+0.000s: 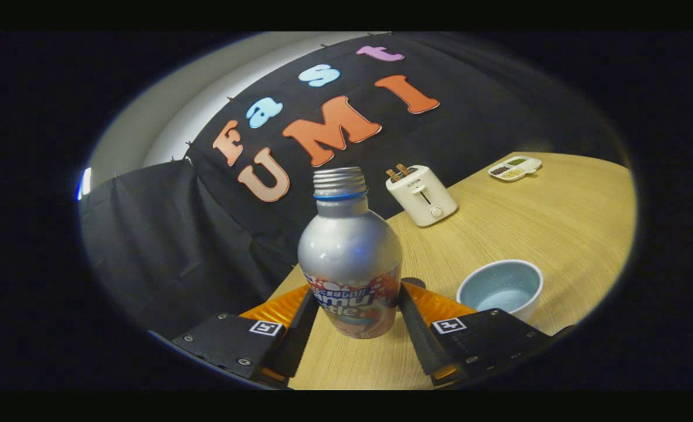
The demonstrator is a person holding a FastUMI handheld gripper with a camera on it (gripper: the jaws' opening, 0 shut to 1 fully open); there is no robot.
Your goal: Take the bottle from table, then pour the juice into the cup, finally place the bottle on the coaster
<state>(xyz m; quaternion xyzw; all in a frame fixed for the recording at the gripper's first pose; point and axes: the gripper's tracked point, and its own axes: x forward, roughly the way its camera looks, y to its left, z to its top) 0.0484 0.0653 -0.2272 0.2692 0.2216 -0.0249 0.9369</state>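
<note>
A silver metal bottle (349, 258) with a threaded open neck and a printed label stands between my fingers. My gripper (355, 321) is shut on the bottle, one finger (299, 331) pressing each side of its labelled lower body. Whether its base touches the wooden table (557, 217) I cannot tell. A pale blue cup (500, 289) with a white outside sits on the table just ahead of the right finger, apart from the bottle. A small dark edge (415, 282) peeks out behind the bottle's right side; it may be the coaster.
A white toaster (421, 194) holding two slices stands beyond the bottle near the table's back edge. A small white divided dish (515, 167) lies farther off to the right. The table's edge runs just left of the bottle, against the black cloth wall.
</note>
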